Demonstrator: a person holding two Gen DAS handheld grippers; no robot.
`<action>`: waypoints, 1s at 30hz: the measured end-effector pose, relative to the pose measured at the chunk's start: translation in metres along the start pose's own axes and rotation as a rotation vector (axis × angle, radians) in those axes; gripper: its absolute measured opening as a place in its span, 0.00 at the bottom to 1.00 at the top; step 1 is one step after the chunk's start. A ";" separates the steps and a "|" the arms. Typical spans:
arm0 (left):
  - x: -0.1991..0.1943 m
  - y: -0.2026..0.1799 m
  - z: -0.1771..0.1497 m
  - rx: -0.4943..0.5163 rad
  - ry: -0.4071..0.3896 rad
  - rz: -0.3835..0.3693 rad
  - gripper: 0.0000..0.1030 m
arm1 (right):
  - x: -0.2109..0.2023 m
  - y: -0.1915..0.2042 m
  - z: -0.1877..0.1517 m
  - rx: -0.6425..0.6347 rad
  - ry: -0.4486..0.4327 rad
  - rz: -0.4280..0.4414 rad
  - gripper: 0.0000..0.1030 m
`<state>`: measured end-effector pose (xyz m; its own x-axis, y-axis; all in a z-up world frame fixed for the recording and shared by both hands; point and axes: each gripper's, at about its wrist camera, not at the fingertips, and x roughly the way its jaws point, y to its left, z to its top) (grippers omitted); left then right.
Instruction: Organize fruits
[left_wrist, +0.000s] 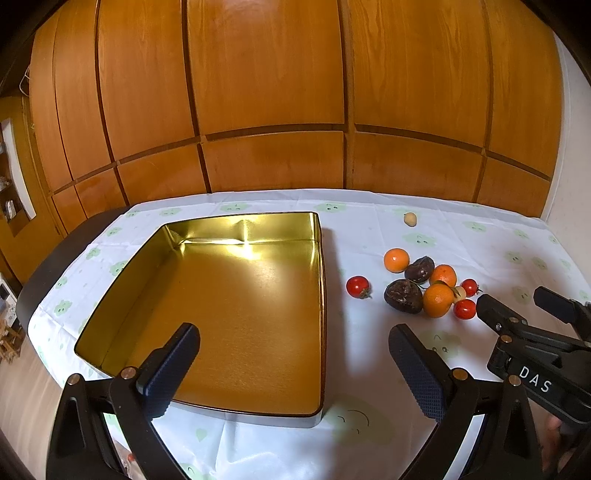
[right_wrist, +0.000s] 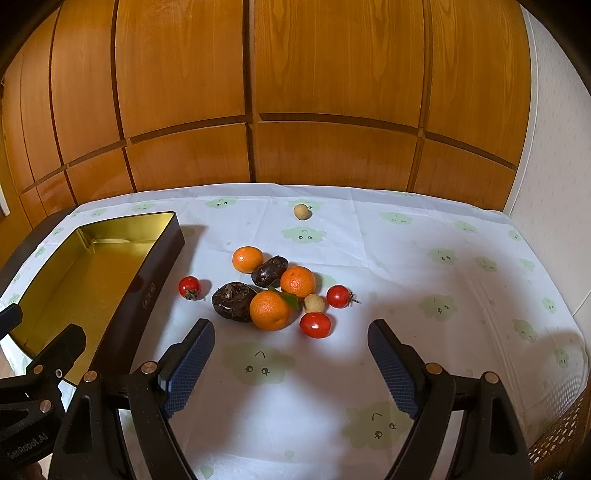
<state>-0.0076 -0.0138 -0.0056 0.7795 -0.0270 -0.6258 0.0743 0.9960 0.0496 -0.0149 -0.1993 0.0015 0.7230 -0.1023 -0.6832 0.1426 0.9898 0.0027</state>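
Tablecloth, white with pale green cloud faces, covers the whole work surface; wooden panelling stands behind its far edge.

Gold-lined tin, dark outside, sits under and ahead of the left gripper, whose jaws are spread wide and hold nothing. Tin is empty inside: likely the destination, with its full floor free for sorted groups. Its right wall stands between the tin floor and the fruit, so anything carried over must clear that rim.

Right gripper, jaws likewise spread and empty, hovers just short of the fruit pile, which lies straight ahead of its fingertips.

Pile, large to small: three mandarins, two dark wrinkled fruits, probably passion fruit, touching them; three cherry tomatoes, one off alone to the left near the tin; a small tan fruit wedged among the cluster, perhaps a longan. A second tan fruit lies well apart, far ahead.

Bare cloth lies right of the pile and between it and the right gripper. Nearest mandarin and tomato look easiest to reach first.
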 end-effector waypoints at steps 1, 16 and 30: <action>0.000 0.000 0.000 0.000 0.000 0.001 1.00 | 0.000 0.000 0.000 0.000 0.000 0.000 0.84; 0.001 -0.003 -0.002 0.008 0.014 -0.010 1.00 | 0.003 -0.007 0.002 0.005 0.013 0.010 0.84; 0.005 -0.016 0.004 0.072 0.071 -0.193 1.00 | 0.031 -0.069 0.058 0.000 0.094 0.116 0.84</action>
<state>-0.0025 -0.0300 -0.0058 0.7008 -0.2079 -0.6824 0.2638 0.9643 -0.0228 0.0368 -0.2766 0.0220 0.6684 0.0225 -0.7435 0.0617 0.9944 0.0855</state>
